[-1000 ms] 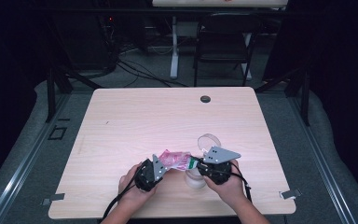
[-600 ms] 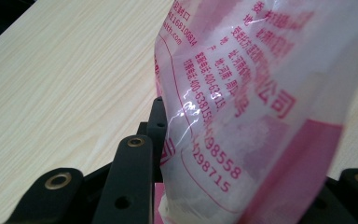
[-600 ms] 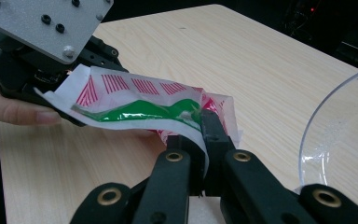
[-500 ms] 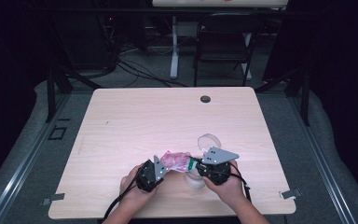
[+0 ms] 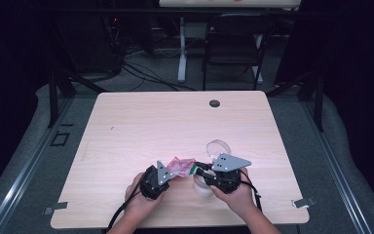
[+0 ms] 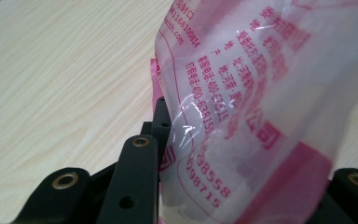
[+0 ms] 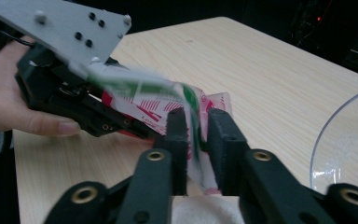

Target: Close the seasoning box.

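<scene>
The right gripper (image 7: 198, 135) has just loosened around the packet (image 5: 181, 165), which hasn't moved; the left gripper (image 5: 161, 175) grips its other end. It lies lengthwise between them.

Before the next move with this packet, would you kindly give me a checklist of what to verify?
1. Left gripper clamps the packet: ok.
2. Right gripper grips the packet's green-striped end: not ok; its jaws have just been opening, and the end lies loose between them.
3. Packet lifted off the table: ok.
4. Clear bowl close beside the right gripper: ok.
5. Packet already torn open: cannot tell.
</scene>
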The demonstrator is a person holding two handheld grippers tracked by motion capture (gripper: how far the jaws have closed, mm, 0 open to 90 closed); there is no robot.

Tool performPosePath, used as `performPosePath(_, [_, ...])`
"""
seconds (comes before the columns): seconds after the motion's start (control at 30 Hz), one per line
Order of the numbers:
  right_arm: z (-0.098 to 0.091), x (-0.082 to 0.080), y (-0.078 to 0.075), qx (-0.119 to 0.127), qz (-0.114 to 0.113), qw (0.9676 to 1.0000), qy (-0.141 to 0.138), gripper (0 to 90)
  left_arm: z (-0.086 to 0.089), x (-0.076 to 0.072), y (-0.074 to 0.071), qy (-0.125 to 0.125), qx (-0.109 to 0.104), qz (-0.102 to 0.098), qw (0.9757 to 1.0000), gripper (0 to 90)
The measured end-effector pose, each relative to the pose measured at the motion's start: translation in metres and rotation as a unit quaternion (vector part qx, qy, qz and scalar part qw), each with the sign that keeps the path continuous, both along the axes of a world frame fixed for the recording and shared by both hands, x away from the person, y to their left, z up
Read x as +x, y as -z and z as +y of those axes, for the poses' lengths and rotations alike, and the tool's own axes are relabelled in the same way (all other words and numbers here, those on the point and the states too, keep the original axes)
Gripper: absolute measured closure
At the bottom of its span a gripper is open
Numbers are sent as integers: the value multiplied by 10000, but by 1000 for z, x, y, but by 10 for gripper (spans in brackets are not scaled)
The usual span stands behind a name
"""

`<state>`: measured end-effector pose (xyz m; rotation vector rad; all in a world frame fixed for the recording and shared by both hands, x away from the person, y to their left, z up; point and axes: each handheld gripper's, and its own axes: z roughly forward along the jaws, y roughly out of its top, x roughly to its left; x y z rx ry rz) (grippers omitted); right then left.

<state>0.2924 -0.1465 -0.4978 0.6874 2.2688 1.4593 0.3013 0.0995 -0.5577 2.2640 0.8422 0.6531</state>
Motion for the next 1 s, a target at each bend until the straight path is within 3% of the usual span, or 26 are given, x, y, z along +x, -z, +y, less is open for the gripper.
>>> performPosePath(0.27, [-7,-2,-3,229,-92,9997,42,564,8,6,2,-73,-287,248,9993,733])
performPosePath(0.53, [-10,-6,-7,410,-189,9990,-34,544,13,10,2,-142,-558,411,9975,736])
performPosePath(1.0, [-19,-7,-12,549,-249,9981,154,532,26,17,-2,-193,-989,577,9932,759])
